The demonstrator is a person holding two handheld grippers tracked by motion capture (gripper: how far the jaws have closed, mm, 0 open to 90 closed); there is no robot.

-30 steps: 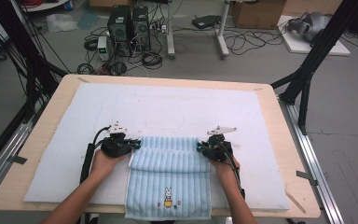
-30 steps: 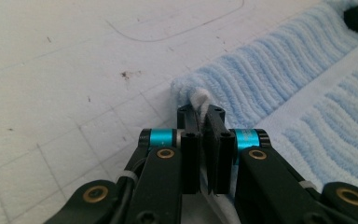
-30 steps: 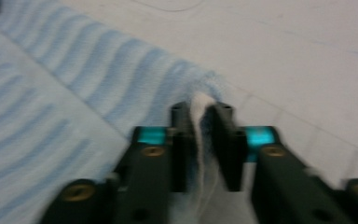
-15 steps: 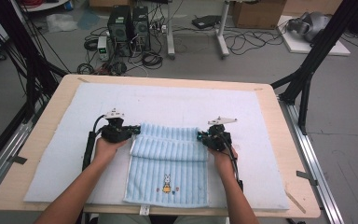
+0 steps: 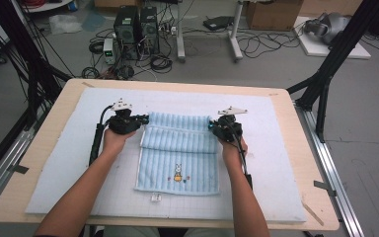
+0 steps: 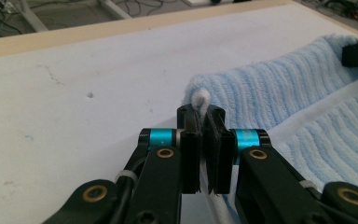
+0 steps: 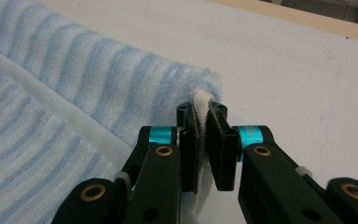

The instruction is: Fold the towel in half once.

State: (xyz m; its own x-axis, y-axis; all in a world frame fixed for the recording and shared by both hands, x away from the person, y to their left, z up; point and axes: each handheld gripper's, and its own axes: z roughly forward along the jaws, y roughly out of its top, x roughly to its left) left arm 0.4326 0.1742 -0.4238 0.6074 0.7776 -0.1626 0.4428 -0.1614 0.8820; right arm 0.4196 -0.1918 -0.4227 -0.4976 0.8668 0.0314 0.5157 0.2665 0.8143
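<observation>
Clearly the work in hand is folding the towel [image 5: 180,150], which lies on the white mat [image 5: 276,163] in the middle of the table [image 5: 54,98], its rabbit picture near the edge closest to the person. Each gripper is clamped on one corner: in the left gripper view the left gripper [image 6: 203,112] has its jaws pressed together on a tuft of terry, and in the right gripper view the right gripper [image 7: 202,108] pinches the other corner the same way. From above, the left gripper [image 5: 137,120] sits at the towel's far-left corner and the right gripper [image 5: 216,126] at its far-right corner, both raised a little off the mat.

As for progress, the fold looks roughly half made — a band of cloth at the far side of the towel is already doubled over, with a rolled ridge across its width, while the near part with the rabbit lies flat and single. What seems left is to carry the two corners to their resting line on the towel, lay them down evenly, and release — then perhaps a second fold.
</observation>
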